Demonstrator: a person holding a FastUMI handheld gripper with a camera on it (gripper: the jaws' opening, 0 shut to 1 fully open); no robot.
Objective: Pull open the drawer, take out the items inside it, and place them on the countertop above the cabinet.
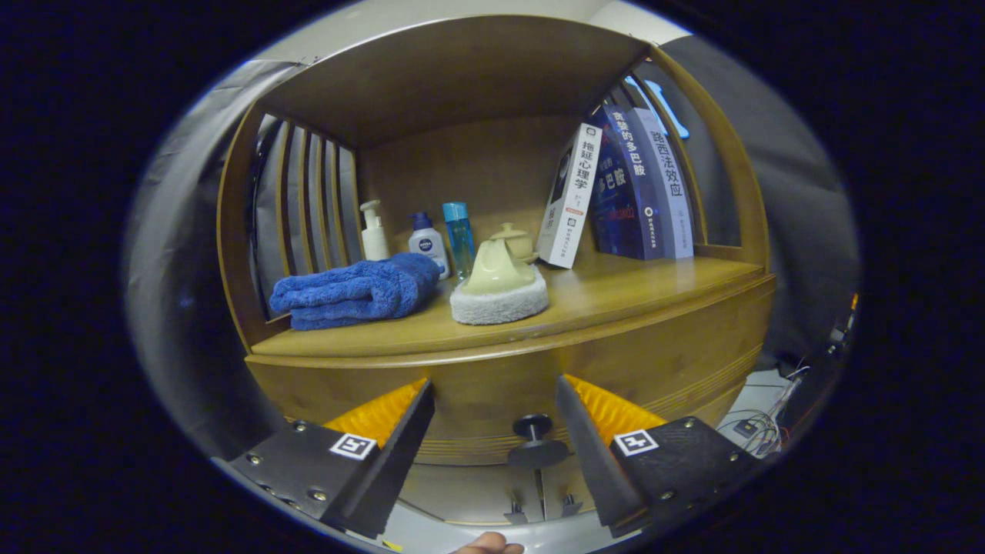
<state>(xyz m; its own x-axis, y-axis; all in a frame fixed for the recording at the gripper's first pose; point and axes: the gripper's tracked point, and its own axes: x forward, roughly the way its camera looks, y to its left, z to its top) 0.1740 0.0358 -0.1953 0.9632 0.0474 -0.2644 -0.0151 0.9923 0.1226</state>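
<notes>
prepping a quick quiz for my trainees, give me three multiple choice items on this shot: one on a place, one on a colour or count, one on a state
1. Where is the drawer knob?
A. between the claw's fingers
B. on the countertop
C. beside the books

2. What colour is the folded towel?
A. red
B. blue
C. white

3. What state is the claw in?
A. shut on the knob
B. shut on the towel
C. open

Answers:
1 A, the knob sits on the drawer front, in the gap between the two fingers.
2 B, the towel on the countertop left of the teapot is blue.
3 C, the fingers stand wide apart and neither touches the knob.
</notes>
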